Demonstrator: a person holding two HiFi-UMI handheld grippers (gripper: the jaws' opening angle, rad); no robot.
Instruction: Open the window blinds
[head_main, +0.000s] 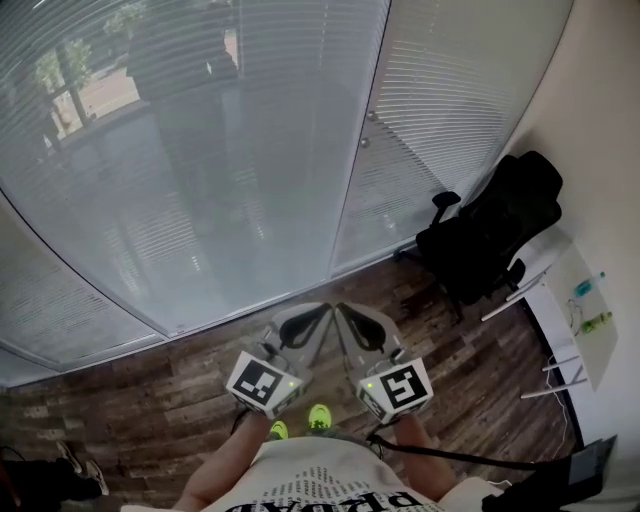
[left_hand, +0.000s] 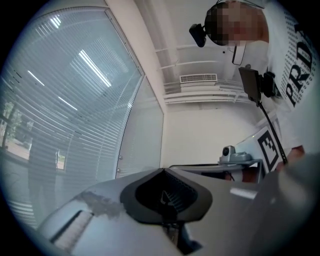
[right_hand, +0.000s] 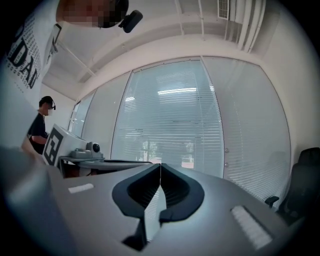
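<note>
The window blinds (head_main: 200, 150) hang behind tall glass panes ahead, with their slats horizontal; trees outside show faintly through them (right_hand: 170, 120). Two small round knobs (head_main: 368, 128) sit on the frame between two panes. Both grippers are held side by side low in the head view, over the wooden floor and short of the glass. My left gripper (head_main: 318, 312) is shut with nothing in it, its tips meeting (left_hand: 162, 171). My right gripper (head_main: 346, 312) is also shut and empty, its pads closed along a thin line (right_hand: 160, 167). Neither touches the blinds or the knobs.
A black office chair (head_main: 495, 235) stands at the right by the glass. A white desk (head_main: 585, 320) with small items runs along the right wall. Another person (right_hand: 40, 125) stands at the far left in the right gripper view. A dark bag (head_main: 40, 480) lies bottom left.
</note>
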